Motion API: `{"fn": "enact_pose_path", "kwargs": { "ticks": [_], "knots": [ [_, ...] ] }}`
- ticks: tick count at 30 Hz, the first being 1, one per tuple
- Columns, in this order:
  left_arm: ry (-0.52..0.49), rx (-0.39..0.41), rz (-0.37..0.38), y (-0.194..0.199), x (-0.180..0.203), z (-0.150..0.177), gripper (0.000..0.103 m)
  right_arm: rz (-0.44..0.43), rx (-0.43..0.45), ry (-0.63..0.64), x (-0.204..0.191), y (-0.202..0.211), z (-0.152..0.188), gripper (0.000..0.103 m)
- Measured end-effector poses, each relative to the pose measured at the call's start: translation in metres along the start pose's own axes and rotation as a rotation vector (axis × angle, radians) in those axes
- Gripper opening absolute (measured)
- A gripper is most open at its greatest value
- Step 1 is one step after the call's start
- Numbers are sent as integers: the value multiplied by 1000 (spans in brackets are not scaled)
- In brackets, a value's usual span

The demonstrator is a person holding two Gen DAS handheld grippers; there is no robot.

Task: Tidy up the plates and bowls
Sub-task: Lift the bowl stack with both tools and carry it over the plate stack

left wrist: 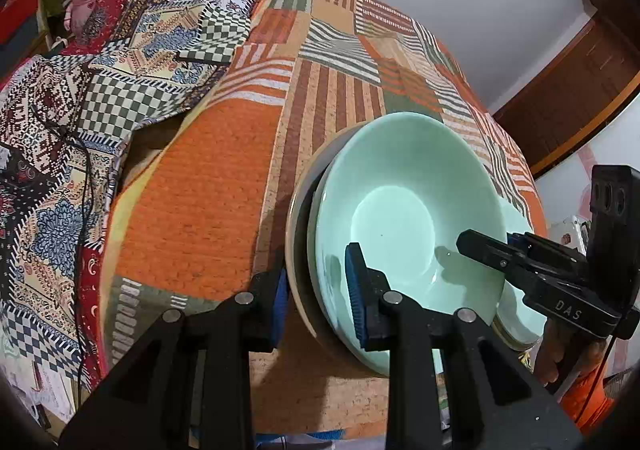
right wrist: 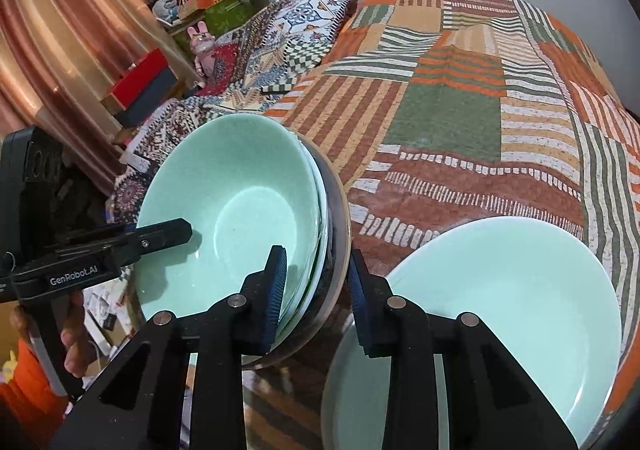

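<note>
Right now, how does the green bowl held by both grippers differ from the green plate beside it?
The mint-green bowl is deep; the mint-green plate is shallow and wider. The bowl sits on top of a stack of dishes with a dark-rimmed dish outermost; the plate lies apart on the patchwork cloth. The left hand-held gripper and right hand-held gripper clamp the stack's rims; nothing grips the plate. Both are glossy, empty and pale green.

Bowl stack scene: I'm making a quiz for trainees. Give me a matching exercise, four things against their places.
Things:
1 left gripper
2 plate
3 pink rabbit toy
4 mint bowl

Places:
A uppermost in the stack
B on the patchwork cloth, beside the stack
C far back, away from the dishes
D clamped on the stack's rim

Pairs: 1-D, 2-B, 3-C, 4-A
</note>
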State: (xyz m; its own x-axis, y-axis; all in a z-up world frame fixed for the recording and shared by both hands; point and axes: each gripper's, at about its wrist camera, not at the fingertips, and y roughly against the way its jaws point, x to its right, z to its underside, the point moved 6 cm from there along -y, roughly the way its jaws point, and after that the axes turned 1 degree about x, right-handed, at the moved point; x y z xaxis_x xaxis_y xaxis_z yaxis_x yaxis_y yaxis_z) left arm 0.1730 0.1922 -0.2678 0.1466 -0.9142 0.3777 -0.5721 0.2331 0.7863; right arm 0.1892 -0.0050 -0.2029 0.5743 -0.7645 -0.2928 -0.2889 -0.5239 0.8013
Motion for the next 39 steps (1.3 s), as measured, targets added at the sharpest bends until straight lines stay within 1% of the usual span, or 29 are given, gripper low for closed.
{"fn": "enact_pose_path", "kwargs": {
  "ticks": [5,11,17,22,25,30,36,39],
  "knots": [
    [-14,25,-13,14,6,-2,27,-15,28,6,-5,10,-2,27],
    [-49,60,-16,31,26,-7,27,-23,79,0,-4,32,-7,27],
    [-94,91,-3,45,57,-13,27,-15,131,-15,6,61,-6,27],
    [-140,102,15,48,88,-15,27,5,175,-36,20,87,-1,27],
    [-159,94,38,46,107,-14,27,21,193,-56,33,101,4,27],
    [-207,58,69,35,142,-6,27,55,208,-99,58,124,18,27],
    [-254,5,96,18,177,9,27,98,212,-150,84,144,39,27],
    [-269,-23,101,11,188,18,27,108,201,-172,94,150,48,27]
  ]
}}
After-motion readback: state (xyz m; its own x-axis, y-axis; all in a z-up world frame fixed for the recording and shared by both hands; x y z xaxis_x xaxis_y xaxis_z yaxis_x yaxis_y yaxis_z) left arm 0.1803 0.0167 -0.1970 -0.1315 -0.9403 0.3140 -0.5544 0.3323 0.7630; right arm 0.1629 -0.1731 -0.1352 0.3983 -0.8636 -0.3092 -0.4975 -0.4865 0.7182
